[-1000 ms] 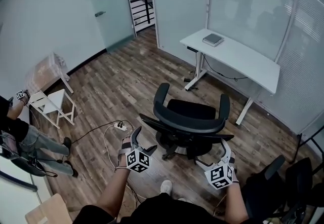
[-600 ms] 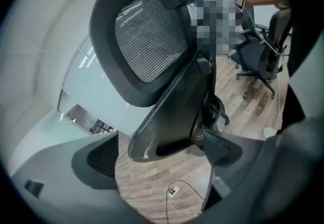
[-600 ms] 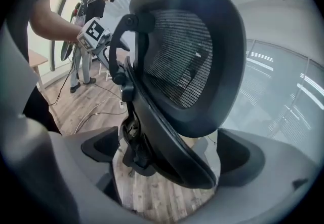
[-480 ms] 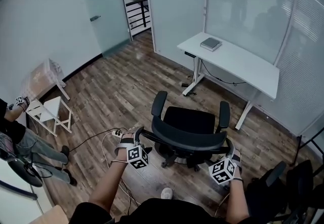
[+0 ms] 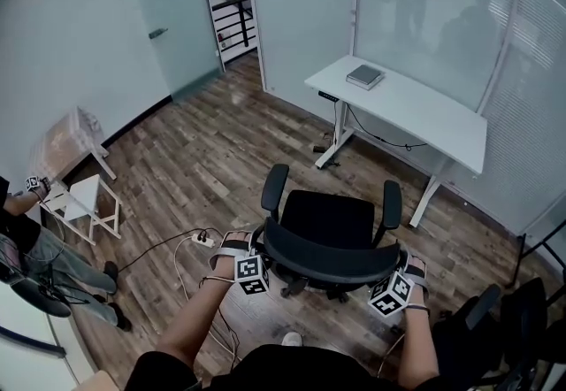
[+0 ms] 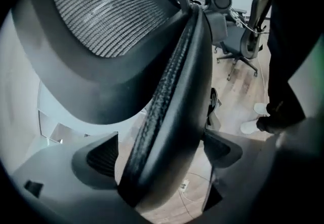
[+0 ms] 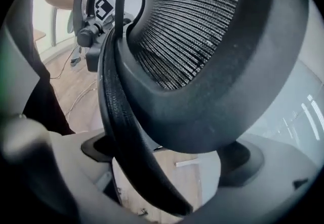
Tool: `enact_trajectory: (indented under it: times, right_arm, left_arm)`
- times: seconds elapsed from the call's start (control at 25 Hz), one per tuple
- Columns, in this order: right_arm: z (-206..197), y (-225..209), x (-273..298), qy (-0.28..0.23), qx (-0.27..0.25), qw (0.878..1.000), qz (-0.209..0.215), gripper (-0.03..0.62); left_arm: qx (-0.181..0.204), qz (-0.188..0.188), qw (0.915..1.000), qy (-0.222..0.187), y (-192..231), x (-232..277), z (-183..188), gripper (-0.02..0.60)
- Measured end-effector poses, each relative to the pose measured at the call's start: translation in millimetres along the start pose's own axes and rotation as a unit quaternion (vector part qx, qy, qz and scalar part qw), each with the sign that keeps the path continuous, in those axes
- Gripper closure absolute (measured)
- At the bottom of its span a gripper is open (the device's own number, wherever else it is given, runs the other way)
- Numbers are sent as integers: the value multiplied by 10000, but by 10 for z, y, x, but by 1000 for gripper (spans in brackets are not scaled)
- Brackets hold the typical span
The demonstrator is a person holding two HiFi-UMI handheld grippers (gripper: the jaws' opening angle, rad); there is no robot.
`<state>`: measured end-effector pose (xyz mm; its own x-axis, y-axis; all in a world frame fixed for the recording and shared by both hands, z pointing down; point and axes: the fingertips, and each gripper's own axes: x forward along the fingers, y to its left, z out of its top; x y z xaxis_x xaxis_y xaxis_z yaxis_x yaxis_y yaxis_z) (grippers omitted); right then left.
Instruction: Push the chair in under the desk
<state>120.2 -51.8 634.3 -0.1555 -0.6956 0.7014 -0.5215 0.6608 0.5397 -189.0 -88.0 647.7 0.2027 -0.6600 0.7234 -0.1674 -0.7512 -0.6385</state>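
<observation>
On the plank floor at mid-frame of the head view, well apart from the desk (image 5: 416, 111) toward 1 o'clock: holding the chair (image 5: 327, 226) by its backrest top, with the seat toward the desk and not yet under it. Pinching the 9 o'clock end of the rim with the left gripper (image 5: 256, 261), pressing both jaws against the textured edge band, as seen in the left gripper view. Clamping the 3 o'clock end with the right gripper (image 5: 398, 279), bracketing band and mesh frame together and leaving a sliver of floor visible beside one jaw.

Risks, as judged:
- Swinging off line on the swivel base and striking the desk leg (image 5: 340, 128) at 12 o'clock with an armrest (image 5: 274, 190), through pushing unevenly at the two ends.
- Slipping off the rounded rim, through biting so narrowly.
- Rocking the backrest instead of rolling the base, through pushing so high.
- Snagging on the power strip (image 5: 203, 241) and its cable at 9 o'clock of the base.
- Clipping the second chair (image 5: 495, 310) at 4 o'clock.

Materials:
- Showing fine-ribbed black mesh stretched in a smooth, curved plastic frame, with a woven-looking edge band, a matte padded seat and two upright loop armrests.
- Rolling over wood-grain planks.
- Facing a flat white desktop on white T-foot legs, carrying a small grey book-like slab (image 5: 364, 75) at its 11 o'clock corner.
</observation>
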Motion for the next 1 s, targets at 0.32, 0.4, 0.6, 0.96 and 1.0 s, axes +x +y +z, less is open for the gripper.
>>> enact_trajectory:
  times: [0.32, 0.4, 0.6, 0.96, 1.0]
  right_arm:
    - [-27, 214, 91, 100, -296, 9970, 704, 6]
    - [-130, 343, 121, 520, -820, 9916, 857, 6]
    - [-102, 423, 178, 524, -1168, 9890, 745, 8]
    - [-120, 409, 301, 539, -1028, 9914, 611, 8]
    - [-112, 383, 328, 565, -1015, 9913, 621, 8]
  left_arm:
    - [216, -43, 9998, -15, 127, 74, -62, 66]
    - [153, -123, 9998, 38, 154, 82, -137, 66]
    - [175, -132, 9998, 27, 244, 102, -209, 66]
    - [233, -74, 9997, -87, 394, 274, -210, 67]
    - [258, -92, 9996, -82, 424, 313, -207, 67]
